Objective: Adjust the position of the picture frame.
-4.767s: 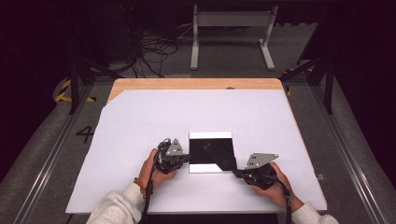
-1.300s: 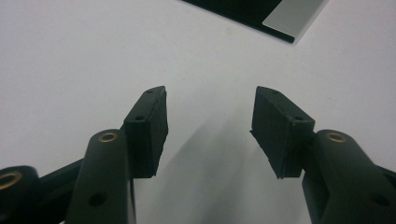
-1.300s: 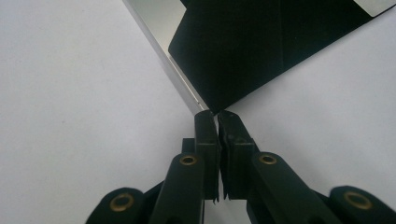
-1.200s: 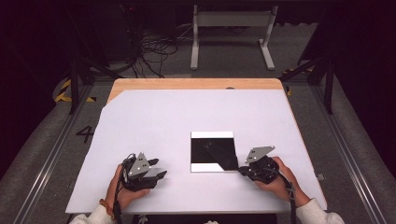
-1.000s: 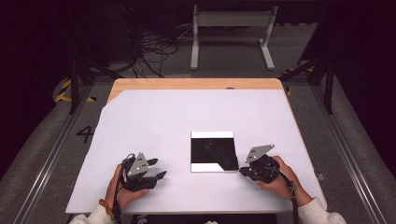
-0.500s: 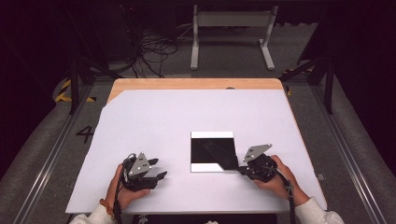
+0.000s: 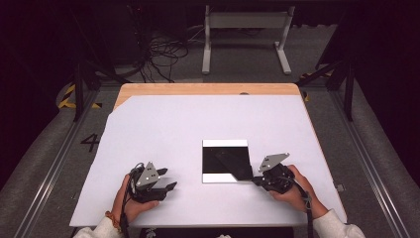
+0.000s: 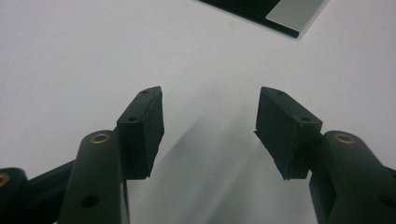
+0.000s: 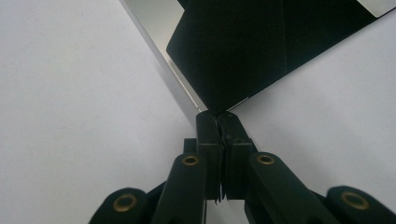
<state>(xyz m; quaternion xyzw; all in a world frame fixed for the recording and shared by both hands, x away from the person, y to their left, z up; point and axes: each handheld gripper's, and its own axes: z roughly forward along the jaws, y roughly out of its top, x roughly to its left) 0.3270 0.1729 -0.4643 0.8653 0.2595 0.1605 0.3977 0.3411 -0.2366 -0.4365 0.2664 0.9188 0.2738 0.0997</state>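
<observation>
A square black sheet point(image 7: 225, 159) with pale strips along its far and near edges lies flat on the white table cover point(image 7: 198, 119), right of centre. My right gripper point(image 7: 255, 179) is at the sheet's near right corner, and its jaws are shut on the tip of that corner. In the right gripper view the gripper point(image 9: 218, 117) pinches the point of a black flap point(image 9: 243, 51) that lies over a pale surface. My left gripper point(image 7: 171, 184) rests near the front left, well apart from the sheet. Its jaws point(image 8: 210, 116) are open with nothing between them, and the sheet's corner point(image 8: 280, 11) is far ahead.
A bare wooden strip point(image 7: 208, 89) runs along the table's far edge. On the floor beyond it stand a metal frame point(image 7: 242, 29) and a tangle of cables point(image 7: 163, 49). Metal rails run along both sides of the table.
Since the earliest frame my left gripper has pulled back from the sheet's left edge to the front left. Over the last second both hands have stayed almost still.
</observation>
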